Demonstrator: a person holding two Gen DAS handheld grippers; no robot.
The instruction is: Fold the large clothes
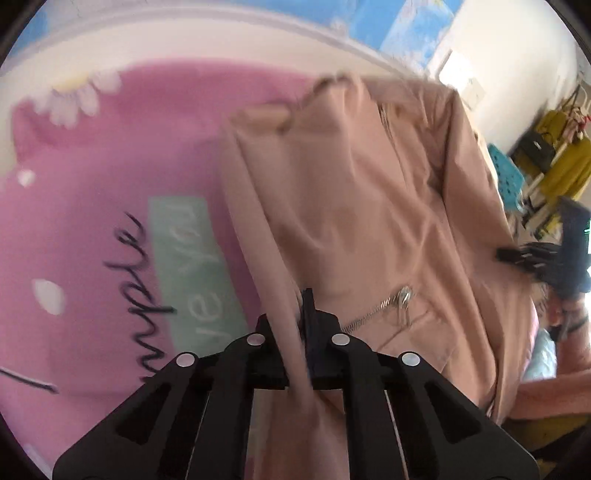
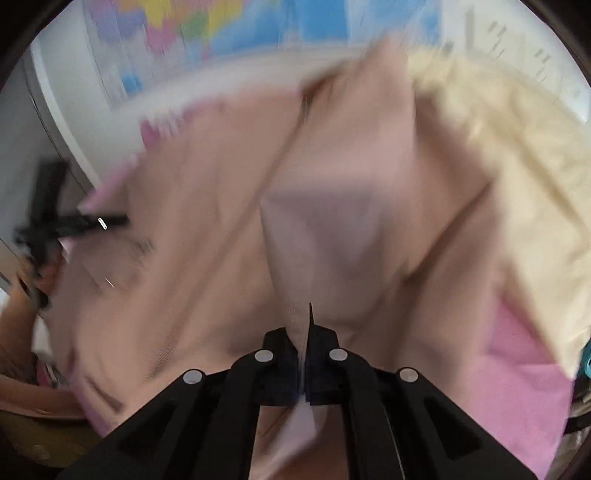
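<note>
Left wrist view: both claws (image 1: 301, 317) (image 2: 303, 332) clamped on beige jacket (image 1: 369, 206), pink sheet's (image 1: 92, 206) script blurred, unreadable.

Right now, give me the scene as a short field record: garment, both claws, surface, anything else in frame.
garment: beige-pink zip jacket, lifted and creased, not yet folded; metal zipper pull visible
left claw: shut on a fold of the jacket
right claw: shut on a jacket edge
surface: pink printed bedsheet with black script and daisy print
lining: cream fleecy part at upper right of the right wrist view
background: coloured wall map
image quality: motion blur in both views
</note>
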